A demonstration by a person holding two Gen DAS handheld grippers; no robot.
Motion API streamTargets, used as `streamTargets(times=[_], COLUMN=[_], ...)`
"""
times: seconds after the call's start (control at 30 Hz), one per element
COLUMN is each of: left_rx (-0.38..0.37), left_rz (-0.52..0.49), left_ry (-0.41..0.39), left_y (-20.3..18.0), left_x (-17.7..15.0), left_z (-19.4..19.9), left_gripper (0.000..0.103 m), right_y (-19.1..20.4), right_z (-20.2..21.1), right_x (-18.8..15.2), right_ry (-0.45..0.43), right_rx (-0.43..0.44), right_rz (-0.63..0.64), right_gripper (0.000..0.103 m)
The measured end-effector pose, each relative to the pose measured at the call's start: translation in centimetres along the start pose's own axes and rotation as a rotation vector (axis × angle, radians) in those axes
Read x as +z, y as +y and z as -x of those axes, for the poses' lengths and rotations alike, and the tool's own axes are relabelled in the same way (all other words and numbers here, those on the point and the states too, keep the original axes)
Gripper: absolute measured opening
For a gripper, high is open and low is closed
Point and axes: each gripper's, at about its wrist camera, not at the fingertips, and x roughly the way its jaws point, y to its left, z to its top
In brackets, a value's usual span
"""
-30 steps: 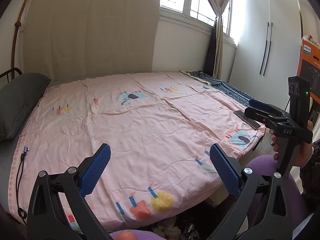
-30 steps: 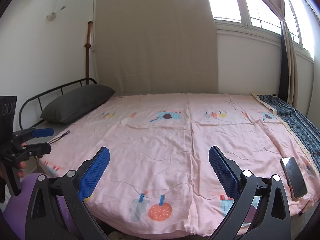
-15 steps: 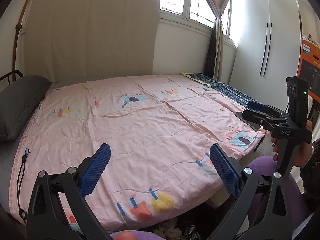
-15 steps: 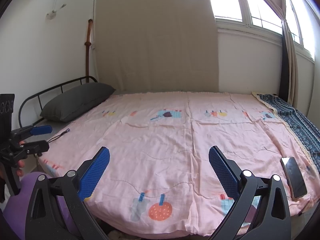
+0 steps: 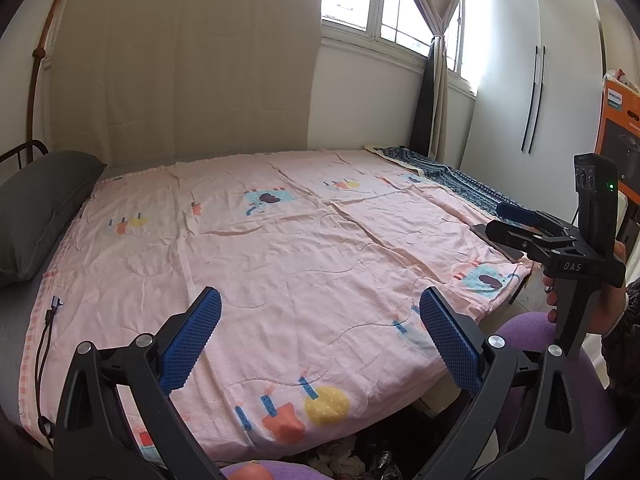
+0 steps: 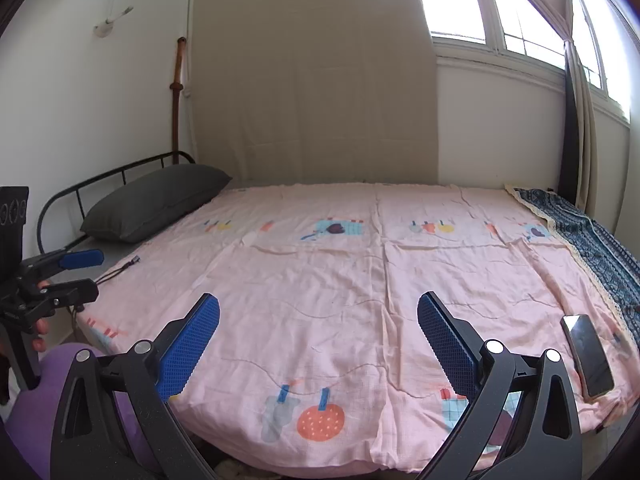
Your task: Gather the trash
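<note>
Since a second ago little has shifted: both grippers have eased a touch back from the bed, and the pillow (image 6: pixel 154 202) sits slightly farther left in the left wrist view. Left gripper (image 5: pixel 320 340) hangs over the near edge of the pink quilt (image 5: pixel 280 264) with its blue pads spread wide apart and nothing between them. Right gripper (image 6: pixel 319 342) is likewise wide apart and empty, above the quilt's near hem. Crumpled trash (image 5: pixel 340 456) lies on the floor just under the bed's near edge, below the left gripper. A phone (image 6: pixel 587 354) rests near the quilt's right edge, close to its near corner. A cable (image 5: pixel 44 344) trails along the left edge beside the grey mattress strip. A patterned blue cloth (image 6: pixel 592 236) runs along the far right side. Most of the quilt's middle is open, flat room. White wardrobe doors (image 5: pixel 532 92) stand right, beyond the bed.
</note>
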Motion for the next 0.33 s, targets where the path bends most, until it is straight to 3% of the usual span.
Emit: streamTargets(times=[0.33], left_rx=[0.03], left_rz=[0.01], left_ry=[0.004], left_y=[0.36], left_x=[0.26], left_z=[-0.01], left_gripper=[0.097], right_y=[-0.11], right_z=[0.04], right_x=[0.08], right_ry=[0.001], right_rx=[0.004], right_rz=[-0.005], right_gripper=[0.095])
